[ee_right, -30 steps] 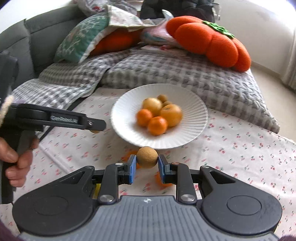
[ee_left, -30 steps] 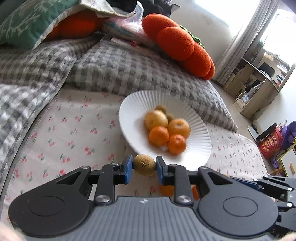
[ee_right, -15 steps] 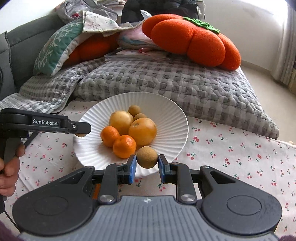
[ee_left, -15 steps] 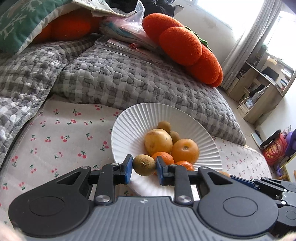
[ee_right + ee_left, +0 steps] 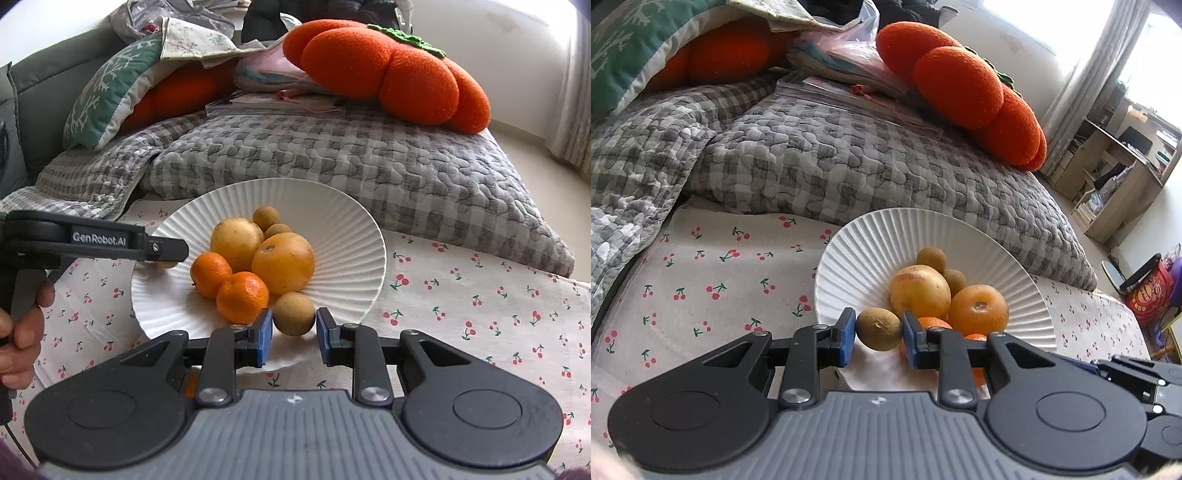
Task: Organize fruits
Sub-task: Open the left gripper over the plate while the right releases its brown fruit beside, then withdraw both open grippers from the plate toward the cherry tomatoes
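Observation:
A white ribbed plate [image 5: 882,236] [image 5: 351,229] on the cherry-print cloth holds a pile of oranges [image 5: 283,261], tangerines [image 5: 242,296] and small brown fruits. My left gripper [image 5: 879,334] is shut on a brown kiwi [image 5: 879,328], held over the plate's near left rim. My right gripper [image 5: 294,332] has its jaws slightly apart around a brown round fruit [image 5: 294,313] that rests on the plate's near edge, with small gaps on both sides. The left gripper also shows in the right wrist view [image 5: 162,254], at the plate's left rim.
A grey checked quilt [image 5: 332,162] lies behind the plate. Orange pumpkin cushions [image 5: 388,70] and a green pillow [image 5: 110,88] are piled at the back. A wooden desk [image 5: 1119,162] and a red bag [image 5: 1148,291] stand to the right, beyond the bed edge.
Both grippers moved forward over the plate with their fruits. The right jaws have opened a little and the brown fruit now rests on the plate. The left still grips the kiwi.

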`<move>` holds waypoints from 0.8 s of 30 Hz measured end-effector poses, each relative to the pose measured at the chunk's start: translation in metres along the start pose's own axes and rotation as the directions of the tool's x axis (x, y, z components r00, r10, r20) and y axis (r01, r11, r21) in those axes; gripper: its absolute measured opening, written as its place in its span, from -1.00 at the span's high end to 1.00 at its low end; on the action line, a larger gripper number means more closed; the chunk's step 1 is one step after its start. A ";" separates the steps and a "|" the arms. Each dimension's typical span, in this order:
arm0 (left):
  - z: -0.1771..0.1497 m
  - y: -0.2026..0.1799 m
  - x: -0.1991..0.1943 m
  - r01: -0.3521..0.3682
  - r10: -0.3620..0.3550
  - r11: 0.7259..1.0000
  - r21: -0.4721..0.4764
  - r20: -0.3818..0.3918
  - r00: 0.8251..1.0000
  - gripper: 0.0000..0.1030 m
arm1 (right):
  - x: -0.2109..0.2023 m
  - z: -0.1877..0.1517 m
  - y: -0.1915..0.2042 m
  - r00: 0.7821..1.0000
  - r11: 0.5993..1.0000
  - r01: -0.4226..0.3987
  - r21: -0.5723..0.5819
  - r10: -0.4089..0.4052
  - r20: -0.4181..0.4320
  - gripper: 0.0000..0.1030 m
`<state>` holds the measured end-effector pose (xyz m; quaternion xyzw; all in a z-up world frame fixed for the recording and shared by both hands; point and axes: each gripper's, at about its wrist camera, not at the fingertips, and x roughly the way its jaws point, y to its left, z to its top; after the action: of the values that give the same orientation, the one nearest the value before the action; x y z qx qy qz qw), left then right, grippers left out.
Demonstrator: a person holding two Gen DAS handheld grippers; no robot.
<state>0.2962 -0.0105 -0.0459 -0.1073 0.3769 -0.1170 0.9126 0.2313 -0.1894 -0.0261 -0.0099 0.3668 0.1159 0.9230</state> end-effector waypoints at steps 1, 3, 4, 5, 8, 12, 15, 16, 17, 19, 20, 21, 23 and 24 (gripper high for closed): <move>0.000 0.000 0.000 0.002 -0.002 1.000 0.005 -0.002 1.000 0.54 | -0.001 0.001 -0.001 1.000 1.000 -0.007 0.012 0.007 -0.001 0.50; 0.000 0.000 -0.002 0.002 -0.002 1.000 0.009 0.000 1.000 0.53 | -0.006 0.003 -0.003 1.000 0.999 -0.019 0.033 0.019 0.009 0.50; 0.000 0.001 -0.003 0.005 -0.005 1.000 0.006 0.001 1.000 0.52 | -0.008 0.005 -0.004 1.000 0.999 -0.019 0.041 0.019 0.013 0.50; 0.001 0.003 -0.005 0.007 -0.007 1.000 -0.002 0.005 1.000 0.52 | -0.010 0.006 -0.005 1.000 0.999 -0.019 0.051 0.018 0.015 0.50; 0.003 0.007 -0.009 0.014 -0.014 1.000 -0.023 0.014 1.000 0.52 | -0.011 0.007 -0.006 1.000 0.998 -0.025 0.066 0.024 0.015 0.50; 0.004 0.007 -0.013 0.027 -0.027 0.999 -0.039 0.015 1.000 0.52 | -0.015 0.008 -0.004 0.999 0.997 -0.034 0.072 0.034 0.013 0.50; 0.005 0.004 -0.019 0.043 -0.042 0.998 -0.047 0.014 0.999 0.52 | -0.021 0.010 -0.001 0.998 0.996 -0.052 0.073 0.050 0.027 0.50; 0.005 0.003 -0.021 0.047 -0.047 0.998 -0.047 0.015 0.999 0.52 | -0.023 0.011 0.000 0.998 0.995 -0.062 0.078 0.059 0.031 0.50; 0.005 0.000 -0.024 0.044 -0.044 0.998 -0.041 0.013 0.999 0.52 | -0.025 0.012 0.000 0.997 0.994 -0.073 0.086 0.071 0.035 0.50; 0.004 -0.003 -0.028 0.038 -0.038 0.999 -0.025 0.011 0.999 0.52 | -0.027 0.012 0.003 0.996 0.992 -0.086 0.094 0.083 0.034 0.50; 0.003 -0.006 -0.030 0.029 -0.029 0.999 -0.015 0.003 1.000 0.52 | -0.028 0.012 0.004 0.996 0.992 -0.088 0.094 0.085 0.033 0.50; 0.002 -0.007 -0.031 0.020 -0.020 1.000 -0.007 -0.005 1.000 0.52 | -0.029 0.012 0.006 0.996 0.992 -0.090 0.091 0.087 0.032 0.50; -0.002 -0.009 -0.033 0.014 -0.014 1.000 0.005 -0.017 1.000 0.52 | -0.032 0.012 0.010 0.995 0.992 -0.092 0.085 0.089 0.033 0.50; -0.004 -0.009 -0.034 0.013 -0.013 1.000 0.005 -0.023 1.000 0.52 | -0.034 0.012 0.011 0.995 0.992 -0.093 0.083 0.090 0.034 0.50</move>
<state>0.2688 -0.0093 -0.0232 -0.1059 0.3861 -0.1254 0.9077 0.2131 -0.1840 0.0065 0.0478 0.3577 0.1424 0.9217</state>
